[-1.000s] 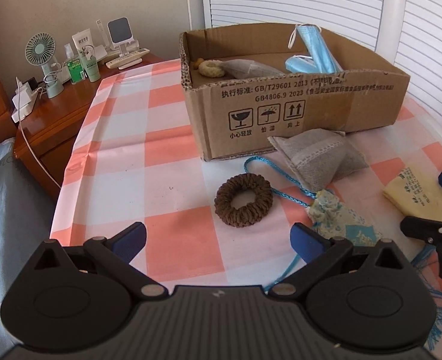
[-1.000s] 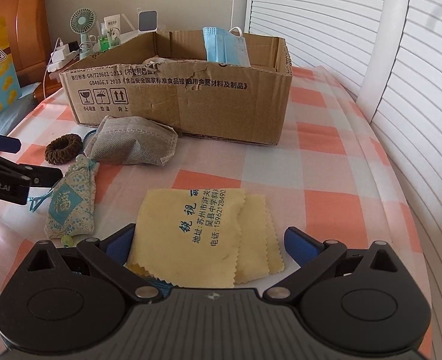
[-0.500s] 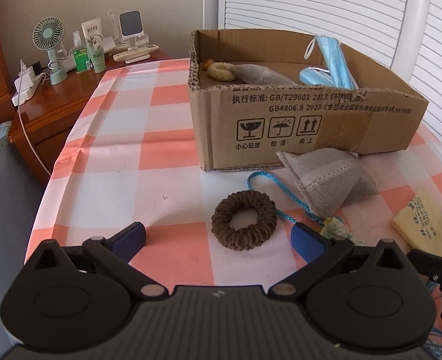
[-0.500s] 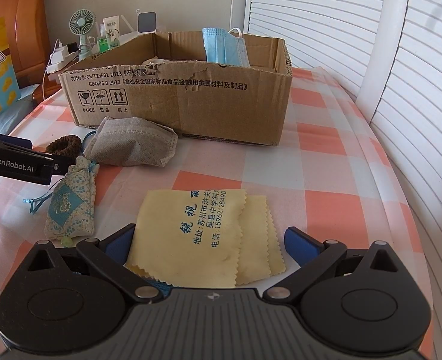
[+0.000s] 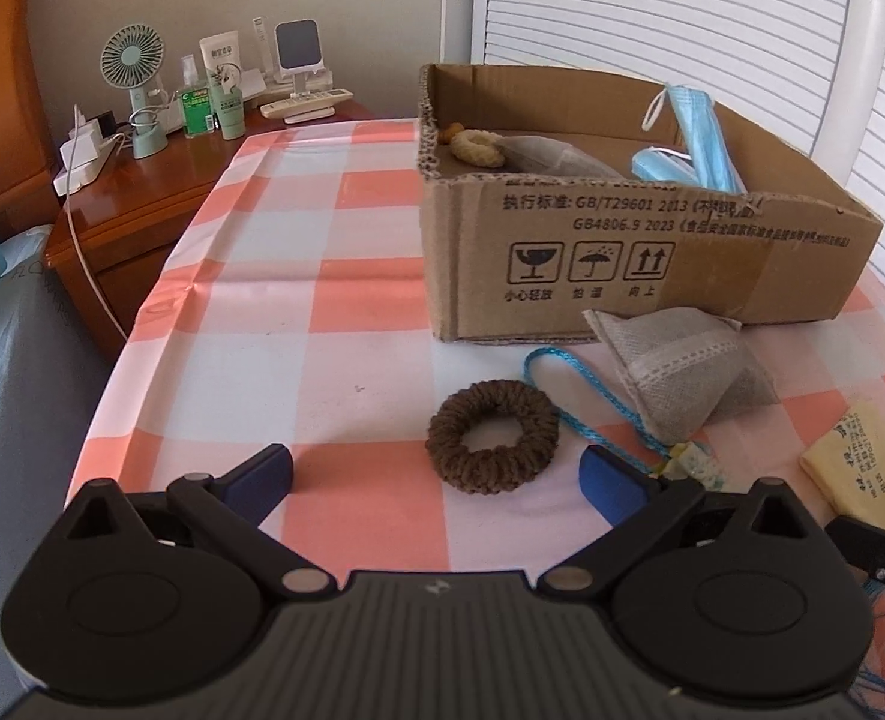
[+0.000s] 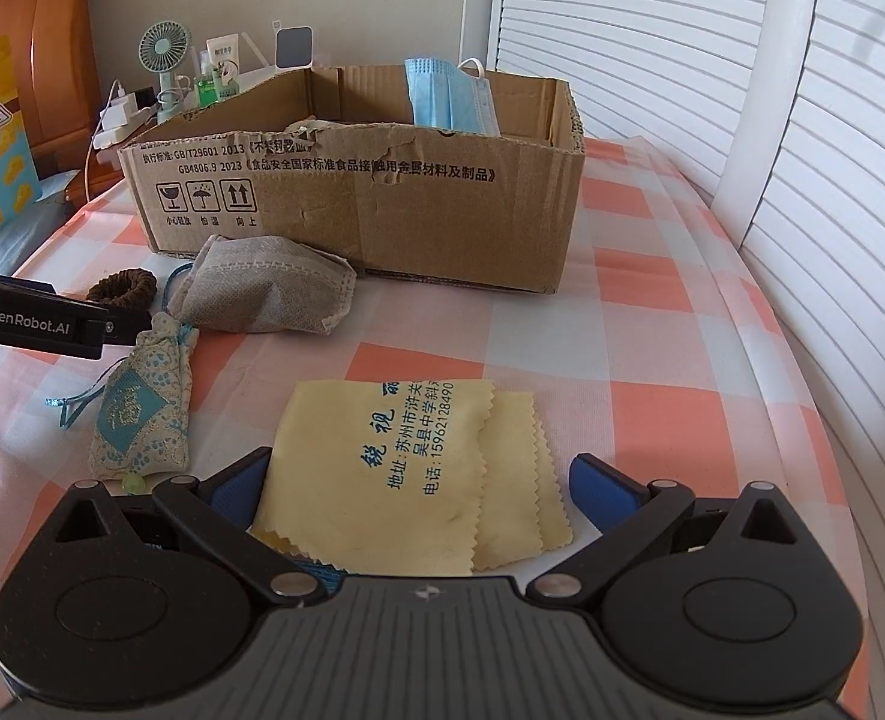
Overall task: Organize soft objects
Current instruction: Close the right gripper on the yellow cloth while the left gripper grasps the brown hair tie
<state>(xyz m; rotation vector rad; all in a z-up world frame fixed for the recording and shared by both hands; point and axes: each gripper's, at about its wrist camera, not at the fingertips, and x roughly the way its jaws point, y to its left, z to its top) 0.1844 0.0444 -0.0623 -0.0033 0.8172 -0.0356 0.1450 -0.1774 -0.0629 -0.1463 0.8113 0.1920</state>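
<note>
Each camera sits low over the checked table, close to its near edge, looking forward between its own gripper's spread fingers toward the far edge. The left wrist view stands nearer the left edge, the right wrist view nearer the right. Both share the cardboard box, brown hair tie, grey pouch and yellow cloth.

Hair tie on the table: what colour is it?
The hair tie is dark brown, clearest in the left wrist view.
</note>
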